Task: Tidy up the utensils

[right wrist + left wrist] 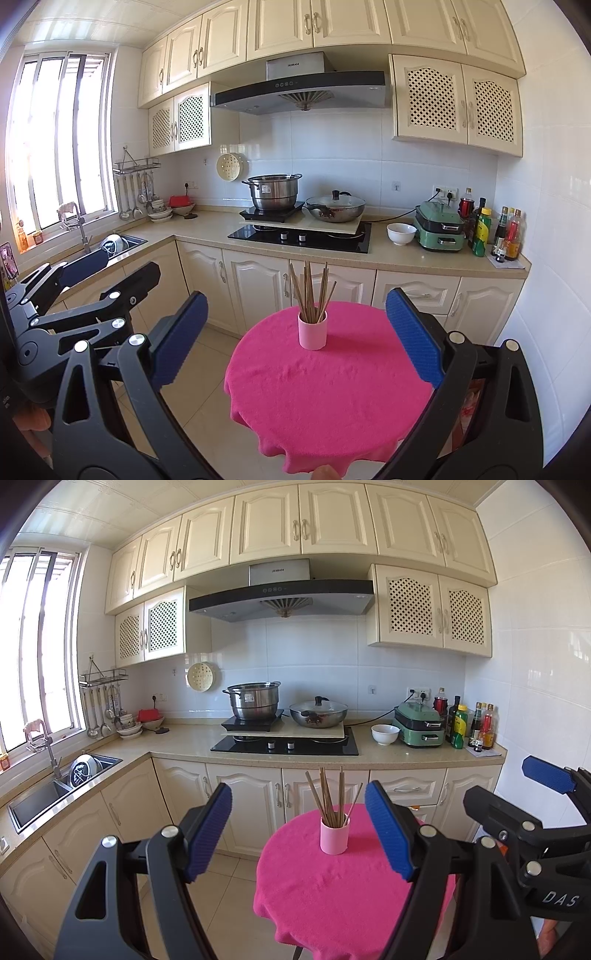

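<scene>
A pink cup (334, 837) (312, 333) stands upright on a round table with a pink cloth (332, 893) (325, 387). Several brown chopsticks (328, 794) (312, 291) stand in the cup. My left gripper (299, 830) is open and empty, held back from the table with the cup between its blue pads. My right gripper (295, 336) is open and empty too, also held back from the table. The right gripper shows at the right edge of the left wrist view (546, 775). The left gripper shows at the left of the right wrist view (85, 264).
A kitchen counter (406, 755) runs behind the table with a hob (284, 744), a steel pot (253, 699), a lidded wok (317, 710), a white bowl (385, 734), a green appliance (419, 725) and bottles (476, 725). A sink (55, 790) is at the left. Tiled floor surrounds the table.
</scene>
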Tool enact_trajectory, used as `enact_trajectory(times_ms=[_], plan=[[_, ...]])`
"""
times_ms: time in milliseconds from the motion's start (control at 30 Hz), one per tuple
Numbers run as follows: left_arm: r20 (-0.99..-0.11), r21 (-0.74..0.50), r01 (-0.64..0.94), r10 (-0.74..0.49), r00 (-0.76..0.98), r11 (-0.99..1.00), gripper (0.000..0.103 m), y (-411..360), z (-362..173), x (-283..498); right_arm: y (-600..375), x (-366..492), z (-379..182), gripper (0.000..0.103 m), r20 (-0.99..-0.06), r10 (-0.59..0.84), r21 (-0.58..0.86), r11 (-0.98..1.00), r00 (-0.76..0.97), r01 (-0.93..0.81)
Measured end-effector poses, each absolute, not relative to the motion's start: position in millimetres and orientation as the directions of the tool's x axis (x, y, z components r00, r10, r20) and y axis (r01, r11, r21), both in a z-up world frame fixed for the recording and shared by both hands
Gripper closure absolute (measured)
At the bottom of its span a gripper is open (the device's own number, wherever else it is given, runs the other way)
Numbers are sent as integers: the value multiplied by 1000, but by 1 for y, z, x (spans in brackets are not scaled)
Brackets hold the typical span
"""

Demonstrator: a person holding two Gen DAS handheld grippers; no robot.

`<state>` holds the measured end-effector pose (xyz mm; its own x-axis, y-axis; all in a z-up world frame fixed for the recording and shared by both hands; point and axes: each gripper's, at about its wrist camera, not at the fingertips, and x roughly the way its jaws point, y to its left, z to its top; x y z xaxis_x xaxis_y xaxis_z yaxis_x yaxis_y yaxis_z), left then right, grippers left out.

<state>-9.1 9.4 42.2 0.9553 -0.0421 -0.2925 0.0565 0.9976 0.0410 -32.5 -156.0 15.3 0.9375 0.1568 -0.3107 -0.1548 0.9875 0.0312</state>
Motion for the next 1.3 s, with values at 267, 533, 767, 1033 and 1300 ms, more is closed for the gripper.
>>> enact_trajectory(times_ms=[267, 533, 767, 1033, 1300], plan=[[-295, 39, 56, -42, 955, 998, 29, 9, 40, -10, -157, -30, 15, 8, -316, 156, 35, 988, 936, -153], [-296, 39, 55, -41, 954, 998, 29, 9, 38, -9, -158, -30, 14, 8, -318, 157, 36, 987, 935, -154], [-299, 37, 54, -41, 953, 998, 29, 10, 34, -8, -158, -29, 13, 8, -323, 158, 38, 987, 933, -154], [-300, 41, 54, -40, 953, 998, 29, 10, 33, -7, -157, -26, 13, 8, -325, 157, 37, 988, 933, -153], [-308, 39, 62, -47, 950, 997, 29, 14, 27, 2, -153, -21, 8, 8, -333, 155, 41, 988, 930, -150]])
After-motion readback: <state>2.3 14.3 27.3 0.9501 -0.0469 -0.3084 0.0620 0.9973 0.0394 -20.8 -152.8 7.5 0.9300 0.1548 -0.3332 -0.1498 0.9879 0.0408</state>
